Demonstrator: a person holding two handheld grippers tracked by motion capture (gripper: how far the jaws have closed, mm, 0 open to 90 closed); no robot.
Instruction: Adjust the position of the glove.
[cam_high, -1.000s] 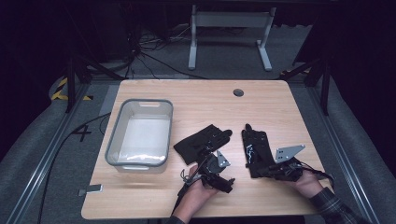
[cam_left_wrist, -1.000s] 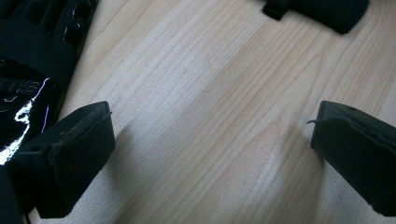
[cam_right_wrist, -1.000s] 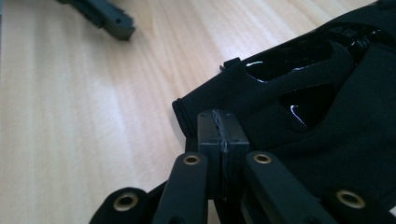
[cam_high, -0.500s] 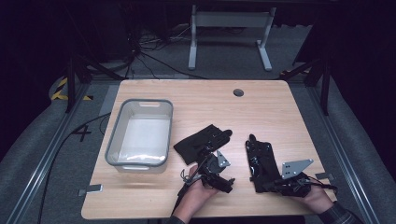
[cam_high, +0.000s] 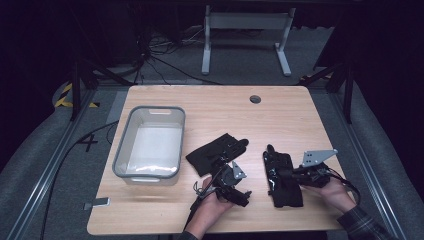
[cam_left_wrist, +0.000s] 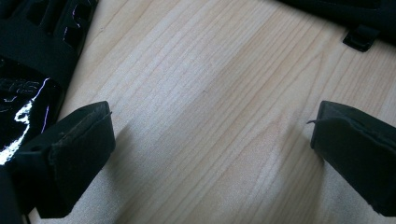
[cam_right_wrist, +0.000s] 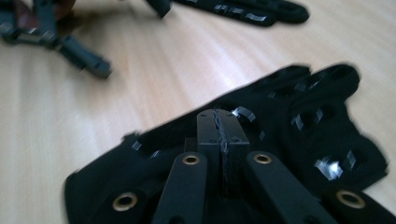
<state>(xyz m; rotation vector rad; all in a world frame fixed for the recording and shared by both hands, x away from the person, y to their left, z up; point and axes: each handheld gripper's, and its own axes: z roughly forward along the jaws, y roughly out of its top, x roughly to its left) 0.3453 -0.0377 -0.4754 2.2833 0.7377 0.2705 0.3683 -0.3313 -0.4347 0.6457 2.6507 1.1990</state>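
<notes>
Two black gloves lie on the wooden table (cam_high: 300, 115). The left glove (cam_high: 217, 152) (cam_right_wrist: 247, 11) rests crumpled near the middle. The right glove (cam_high: 282, 187) (cam_right_wrist: 303, 126) lies lengthwise, fingers pointing away from me. My right gripper (cam_high: 289, 175) (cam_right_wrist: 219, 125) reaches in from the right with its jaws pressed together, pinching that glove's fabric, which tents up to the tips. My left gripper (cam_high: 243, 192) (cam_left_wrist: 212, 135) sits low over bare wood between the gloves, jaws wide apart with nothing between them. Glove edges (cam_left_wrist: 32, 56) (cam_left_wrist: 355, 14) border its view.
A clear plastic bin (cam_high: 150, 172) stands on the table's left half. A round cable hole (cam_high: 255, 99) sits near the far edge. A metal stand (cam_high: 245, 30) is on the floor beyond the table.
The right hand drew the right glove a little toward the front edge, then lifted slightly. The left hand and the left glove kept still.
</notes>
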